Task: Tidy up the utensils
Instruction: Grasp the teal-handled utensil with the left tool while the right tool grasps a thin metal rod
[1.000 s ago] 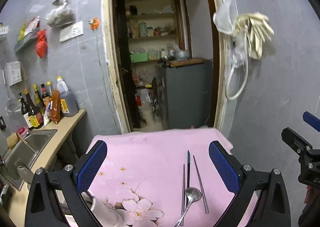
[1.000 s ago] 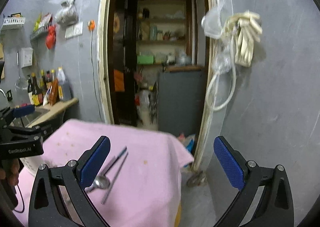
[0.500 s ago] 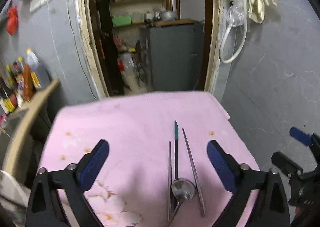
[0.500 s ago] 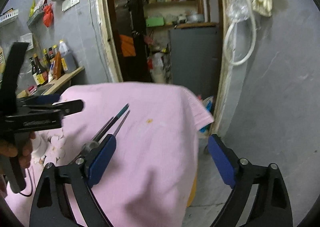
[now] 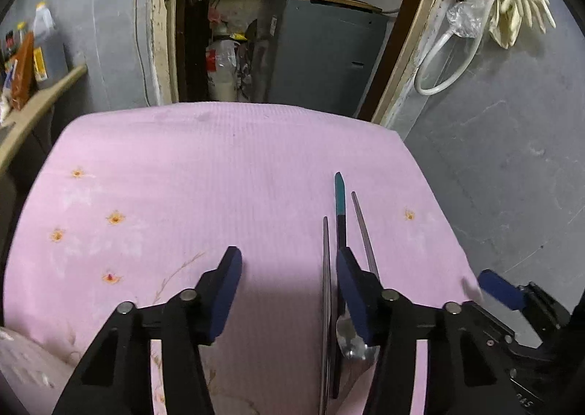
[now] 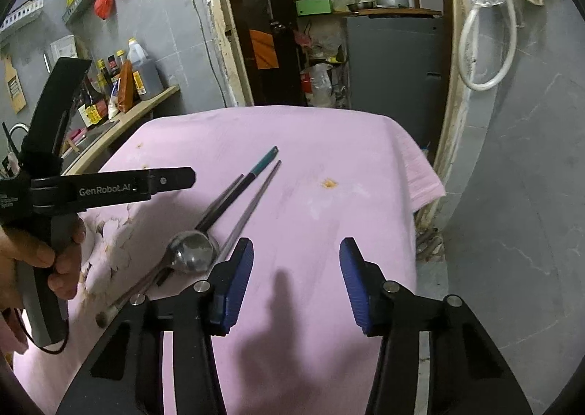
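On the pink cloth (image 5: 204,174) lie a steel spoon (image 6: 190,251), two metal chopsticks (image 6: 252,203) and a dark stick with a teal end (image 5: 339,195). My left gripper (image 5: 289,287) hovers over them with its jaws closing. One chopstick (image 5: 325,287) shows in the gap beside its right finger, but the pads are not pressing it. That finger hides part of the spoon bowl (image 5: 350,340). My right gripper (image 6: 296,283) hangs over bare cloth just right of the utensils, jaws closing on nothing. A hand (image 6: 55,258) holds the left gripper (image 6: 109,188).
The cloth drops off at its far and right edges (image 6: 424,181). A counter with bottles (image 6: 142,75) and a sink stands at the left. Behind are a doorway with a grey cabinet (image 5: 321,57) and gloves (image 5: 512,13) hanging on the wall. Something white (image 5: 22,360) sits near left.
Both grippers have come down toward the cloth and tipped downward, and both pairs of jaws have narrowed. The left gripper now sits right over the utensils.
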Motion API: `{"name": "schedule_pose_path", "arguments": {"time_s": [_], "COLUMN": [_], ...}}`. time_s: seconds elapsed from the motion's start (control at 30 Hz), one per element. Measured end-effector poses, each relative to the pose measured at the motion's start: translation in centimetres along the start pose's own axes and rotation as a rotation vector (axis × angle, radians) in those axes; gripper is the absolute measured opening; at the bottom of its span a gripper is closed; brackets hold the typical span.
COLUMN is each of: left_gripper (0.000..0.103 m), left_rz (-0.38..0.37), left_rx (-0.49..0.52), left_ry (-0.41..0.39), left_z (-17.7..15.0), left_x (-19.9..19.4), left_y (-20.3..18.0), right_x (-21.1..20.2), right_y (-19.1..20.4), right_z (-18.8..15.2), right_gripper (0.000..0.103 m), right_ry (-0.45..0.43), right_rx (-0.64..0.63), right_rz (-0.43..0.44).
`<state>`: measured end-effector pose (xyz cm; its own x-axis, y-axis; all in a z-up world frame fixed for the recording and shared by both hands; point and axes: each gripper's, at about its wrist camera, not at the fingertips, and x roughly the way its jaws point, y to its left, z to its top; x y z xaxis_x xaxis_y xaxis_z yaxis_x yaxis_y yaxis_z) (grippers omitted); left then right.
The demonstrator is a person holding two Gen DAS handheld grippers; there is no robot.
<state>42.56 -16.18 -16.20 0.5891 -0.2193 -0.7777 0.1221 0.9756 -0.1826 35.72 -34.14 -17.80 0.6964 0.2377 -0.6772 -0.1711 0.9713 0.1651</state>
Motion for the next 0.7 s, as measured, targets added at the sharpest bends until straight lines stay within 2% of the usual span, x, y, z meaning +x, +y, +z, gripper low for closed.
{"name": "schedule_pose_path", "arguments": {"time_s": [0.2, 0.27, 0.4, 0.63, 0.7], "left_gripper": [0.041, 0.040, 0.040, 0.039, 0.035], "left_rz": [-0.038, -0.055, -0.070, -0.092, -0.103], "left_rx": [-0.042, -0.046, -0.038, -0.041, -0.042], "left_ry": [0.020, 0.034, 0.053, 0.077, 0.083], "left_z": [0.9, 1.0, 0.9, 0.7, 0.8], "left_x": [1.4, 1.8, 2.1, 2.3, 2.4], "left_y": [1.2, 1.4, 1.4, 1.8, 1.9], "right_x": [2.5, 3.3, 4.5, 5.3, 5.1], "right_y": [1.9, 2.1, 3.1, 4.4, 4.6], "right_z": [0.9, 1.1, 1.5, 1.7, 1.9], "right_gripper": [0.043, 0.039, 0.039, 0.038, 0.033], "right_ry": [0.043, 0.061, 0.086, 0.153, 0.173], "right_rx": [-0.027, -0.030, -0.039, -0.113, -0.134], "right_rz": [0.012, 0.014, 0.016, -0.054, -0.082]}}
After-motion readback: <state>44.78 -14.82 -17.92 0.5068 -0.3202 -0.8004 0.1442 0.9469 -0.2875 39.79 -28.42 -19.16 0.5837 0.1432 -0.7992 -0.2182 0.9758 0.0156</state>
